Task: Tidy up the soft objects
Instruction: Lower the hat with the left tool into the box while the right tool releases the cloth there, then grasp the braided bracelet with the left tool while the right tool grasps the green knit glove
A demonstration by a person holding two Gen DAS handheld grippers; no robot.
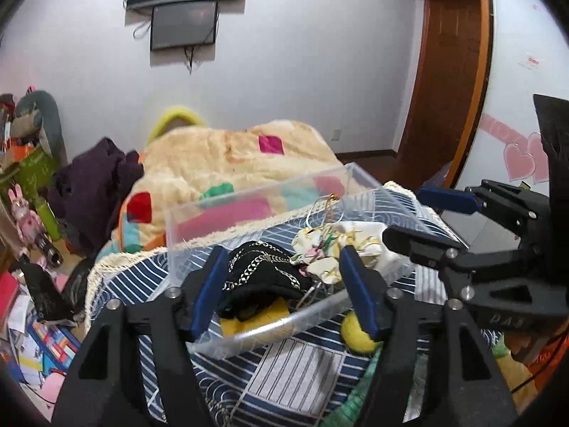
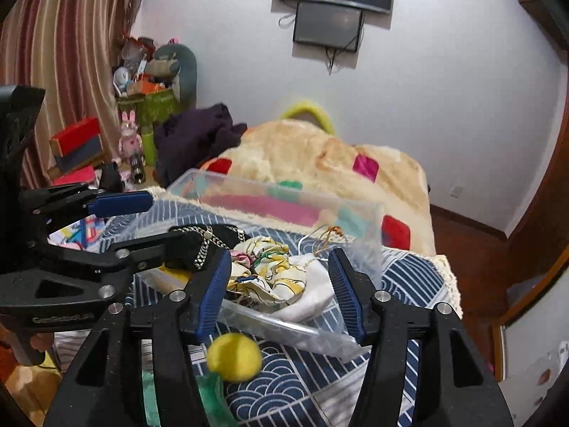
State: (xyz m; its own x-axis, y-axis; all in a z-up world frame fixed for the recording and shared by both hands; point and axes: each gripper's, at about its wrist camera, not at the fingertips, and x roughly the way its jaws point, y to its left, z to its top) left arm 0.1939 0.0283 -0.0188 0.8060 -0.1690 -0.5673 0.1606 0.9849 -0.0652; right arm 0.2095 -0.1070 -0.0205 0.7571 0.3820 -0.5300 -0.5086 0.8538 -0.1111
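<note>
A clear plastic box (image 1: 249, 199) (image 2: 355, 213) stands on a blue patterned cloth (image 1: 302, 373) (image 2: 302, 391). Inside lie a black chain-trimmed item (image 1: 263, 274) (image 2: 202, 249), a floral white fabric piece (image 1: 330, 249) (image 2: 277, 277) and a yellow piece (image 1: 263, 320). A yellow fuzzy ball (image 1: 357, 334) (image 2: 234, 356) lies on the cloth just outside the box's near wall. My left gripper (image 1: 284, 291) is open over the box's near edge, empty. My right gripper (image 2: 281, 295) is open around the floral fabric end of the box, empty; it also shows in the left wrist view (image 1: 412, 217).
A plush beige blanket (image 1: 231, 163) (image 2: 320, 156) with coloured patches lies behind the box, with dark purple clothing (image 1: 96, 178) beside it. Green fabric (image 2: 209, 395) lies near the ball. Clutter and toys (image 1: 28, 213) fill the left floor. A wooden door (image 1: 451, 71) stands at right.
</note>
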